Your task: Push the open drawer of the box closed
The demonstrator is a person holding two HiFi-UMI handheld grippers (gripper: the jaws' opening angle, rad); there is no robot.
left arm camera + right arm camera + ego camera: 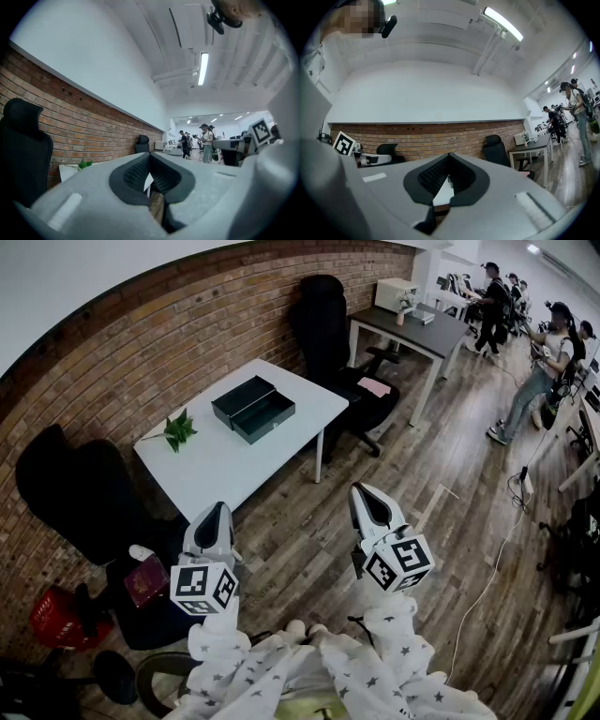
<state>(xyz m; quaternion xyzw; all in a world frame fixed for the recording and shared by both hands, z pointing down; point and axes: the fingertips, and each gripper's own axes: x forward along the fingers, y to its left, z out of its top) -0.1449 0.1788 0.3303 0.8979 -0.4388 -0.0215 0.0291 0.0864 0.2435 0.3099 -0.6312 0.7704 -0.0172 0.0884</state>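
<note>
On one white table — one box, drawer open | left tool, right tool — both pinched closed, empty

The box shows small on the desk in the head view, so how far its drawer stands out cannot be told; the person's sleeves are cut off by the bottom edge; the people at the far right are too small for detail; in the left gripper view the left tongs hide nearly all of the desk with their own body, leaving a white corner beside the plant; in the right gripper view the right tongs cover it likewise, save a white sliver between the pads.
</note>
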